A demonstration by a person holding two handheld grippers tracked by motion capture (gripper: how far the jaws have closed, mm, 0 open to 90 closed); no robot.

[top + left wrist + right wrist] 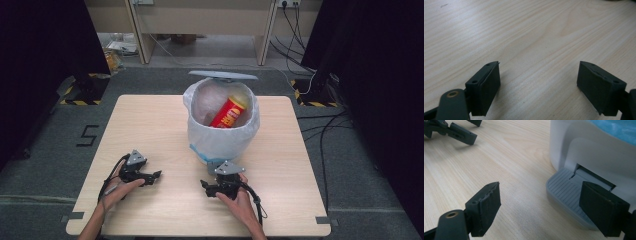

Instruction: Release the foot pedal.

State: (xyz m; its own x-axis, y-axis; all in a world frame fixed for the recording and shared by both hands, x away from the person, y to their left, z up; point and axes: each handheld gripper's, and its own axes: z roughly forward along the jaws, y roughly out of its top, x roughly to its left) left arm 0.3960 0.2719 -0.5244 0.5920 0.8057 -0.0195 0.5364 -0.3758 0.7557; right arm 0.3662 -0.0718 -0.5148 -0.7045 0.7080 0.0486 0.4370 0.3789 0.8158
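A white pedal bin point(220, 142) lined with a white bag stands at the table's middle back, its grey lid point(223, 75) raised. A red snack can point(228, 112) leans inside it. My left gripper point(152, 176) rests on the wood at the front left, held by a hand; its jaws stand open over bare table point(539, 65). My right gripper point(206, 187) sits just in front of the bin, open and holding nothing point(540, 185). Its right jaw hovers by the bin's grey ribbed foot pedal point(565, 192). The left gripper point(461, 135) shows farther off in the right gripper view.
The light wooden table point(150, 125) has free room left and right of the bin. Grey carpet surrounds it, with cables point(320, 125) on the floor at the right and black curtains on both sides. A desk stands behind.
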